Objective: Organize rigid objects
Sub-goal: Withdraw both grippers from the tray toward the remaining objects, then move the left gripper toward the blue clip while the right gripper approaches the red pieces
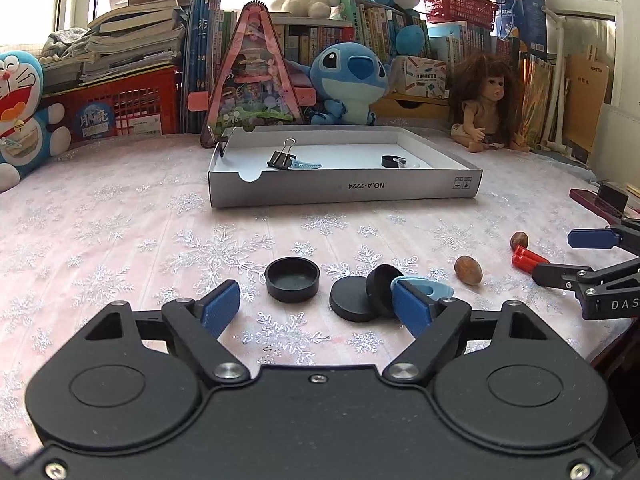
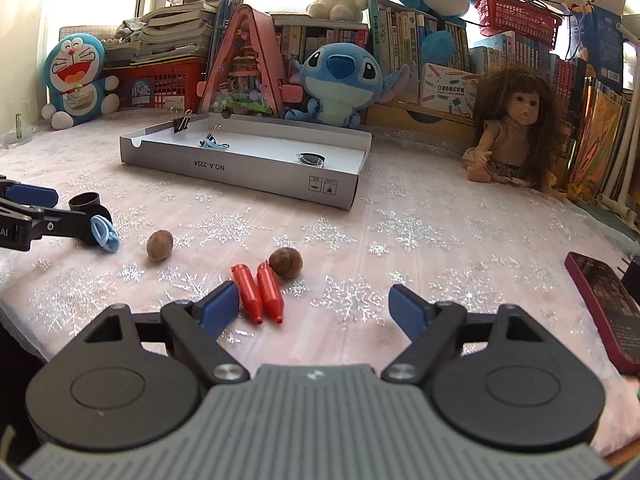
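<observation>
Lying between the left gripper's (image 1: pixel 316 306) spread fingers: three black caps (image 1: pixel 292 279). Red crayons (image 2: pixel 260 293) touch the right gripper's (image 2: pixel 314 308) spread left finger.

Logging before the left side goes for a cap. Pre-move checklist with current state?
1. Left gripper open: ok, blue fingers spread wide.
2. Target reachable: ok, the upturned black cap sits just ahead between the fingers.
3. Target free of neighbours: ok, it stands apart from the flat black cap and the tilted cap leaning on that.
4. Right-finger path: not ok, the light blue clip and tilted cap crowd it.
5. White box has room: ok, bare floor between its items.
6. Right gripper out of the way: ok, open by the red pieces.
</observation>
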The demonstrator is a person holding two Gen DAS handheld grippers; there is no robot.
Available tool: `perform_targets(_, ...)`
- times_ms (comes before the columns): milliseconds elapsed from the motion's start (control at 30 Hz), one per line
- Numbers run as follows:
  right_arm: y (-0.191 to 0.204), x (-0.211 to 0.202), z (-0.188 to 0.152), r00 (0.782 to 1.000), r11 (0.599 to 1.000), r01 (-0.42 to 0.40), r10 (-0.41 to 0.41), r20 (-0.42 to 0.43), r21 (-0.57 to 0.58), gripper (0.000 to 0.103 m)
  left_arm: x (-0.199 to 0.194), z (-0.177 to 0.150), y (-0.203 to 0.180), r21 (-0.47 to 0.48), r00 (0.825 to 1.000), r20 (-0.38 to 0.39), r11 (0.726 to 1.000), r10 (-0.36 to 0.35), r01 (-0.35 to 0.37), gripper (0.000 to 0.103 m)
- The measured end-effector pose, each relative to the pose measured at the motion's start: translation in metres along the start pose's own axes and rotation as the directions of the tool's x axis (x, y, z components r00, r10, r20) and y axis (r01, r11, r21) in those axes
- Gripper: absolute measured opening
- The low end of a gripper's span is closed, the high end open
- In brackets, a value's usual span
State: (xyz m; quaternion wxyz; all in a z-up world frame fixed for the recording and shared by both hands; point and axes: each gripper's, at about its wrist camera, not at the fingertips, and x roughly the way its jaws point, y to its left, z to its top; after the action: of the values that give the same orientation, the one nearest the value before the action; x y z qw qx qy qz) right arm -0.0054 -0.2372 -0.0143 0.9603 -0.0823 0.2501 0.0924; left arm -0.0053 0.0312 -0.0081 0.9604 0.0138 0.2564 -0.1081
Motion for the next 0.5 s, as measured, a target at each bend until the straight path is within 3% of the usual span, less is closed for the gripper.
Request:
perform_targets(267,-0.013,-0.005,-0.006,0.998,0.998,0.055,-0.055,-0.011,0.002,0.089,0.001,-0.001,0.001,0.012,0.999,-0.003,0.999,0.033,-0.033,0.079)
perform_targets(500,-0.026,-0.002,-0.004,0.984,0.983,0.177,-0.176,-0.036,0.053,0.089,0.004,0.003,0.01,-0.03,0.994,-0.014,0.993,0.11,-0.111,0.077)
